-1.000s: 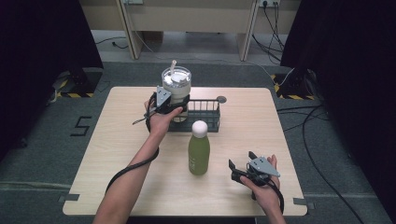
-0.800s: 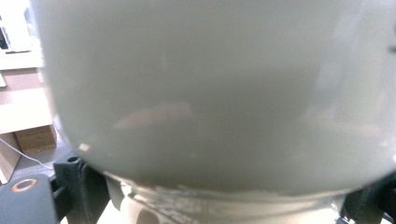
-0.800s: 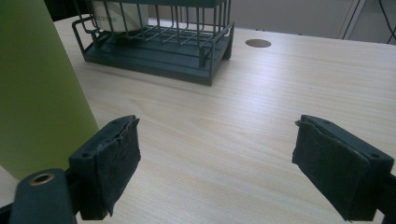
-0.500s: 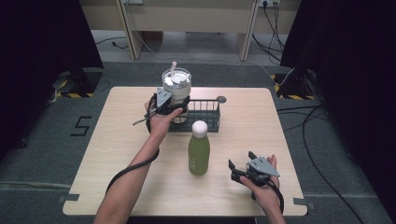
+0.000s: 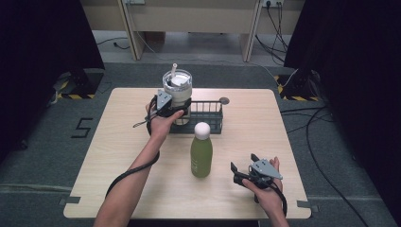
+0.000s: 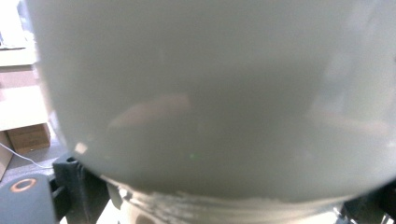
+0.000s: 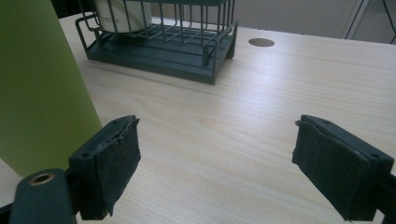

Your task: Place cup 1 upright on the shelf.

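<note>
Left gripper [image 5: 182,108] clamped on lidded straw tumbler [image 5: 178,92] seated in wire basket [image 5: 208,118]; right gripper [image 5: 242,174] wide, idle near green bottle [image 5: 201,152]; next, likely release or lift tumbler.

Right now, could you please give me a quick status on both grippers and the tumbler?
Left gripper clamped on white lidded straw tumbler in dark wire rack. Right gripper open, resting on table. Green white-capped bottle stands between them.
</note>
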Demonstrator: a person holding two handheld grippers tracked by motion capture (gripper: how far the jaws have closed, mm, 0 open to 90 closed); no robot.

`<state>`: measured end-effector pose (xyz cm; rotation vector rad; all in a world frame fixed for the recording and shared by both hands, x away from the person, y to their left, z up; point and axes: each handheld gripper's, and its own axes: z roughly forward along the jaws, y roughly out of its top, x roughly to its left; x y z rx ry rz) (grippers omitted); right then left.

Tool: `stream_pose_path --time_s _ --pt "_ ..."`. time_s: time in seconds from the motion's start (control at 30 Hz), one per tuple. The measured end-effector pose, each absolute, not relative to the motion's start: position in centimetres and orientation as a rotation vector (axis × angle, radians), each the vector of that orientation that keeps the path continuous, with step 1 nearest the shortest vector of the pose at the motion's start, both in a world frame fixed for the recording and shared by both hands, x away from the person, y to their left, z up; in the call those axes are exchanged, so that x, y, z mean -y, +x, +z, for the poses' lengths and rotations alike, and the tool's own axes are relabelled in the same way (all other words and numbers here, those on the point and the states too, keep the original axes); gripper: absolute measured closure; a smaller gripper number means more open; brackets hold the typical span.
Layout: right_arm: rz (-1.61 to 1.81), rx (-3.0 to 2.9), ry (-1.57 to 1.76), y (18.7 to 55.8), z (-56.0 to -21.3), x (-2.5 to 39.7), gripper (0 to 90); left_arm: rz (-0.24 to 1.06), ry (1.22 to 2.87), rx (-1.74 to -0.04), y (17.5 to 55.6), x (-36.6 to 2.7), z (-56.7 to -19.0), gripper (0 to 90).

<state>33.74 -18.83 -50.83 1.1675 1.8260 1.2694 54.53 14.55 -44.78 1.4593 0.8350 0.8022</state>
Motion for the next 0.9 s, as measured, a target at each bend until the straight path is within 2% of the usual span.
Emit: stream_pose_path --time_s 0.37,0.63,0.9 --pt "1.268 -1.828 1.163 33.71 -50.8 18.71 14.3 0.798 1.46 -0.82 54.5 -14.64 -44.92 8.6" --pt "1.266 -1.837 1.16 33.73 -50.88 18.69 14.3 0.793 1.461 -0.823 54.31 -14.94 -45.13 3.0" --pt "1.265 -1.834 1.163 33.71 -50.84 18.69 14.3 0.8 1.463 -0.821 53.69 -15.4 -45.06 2.8"
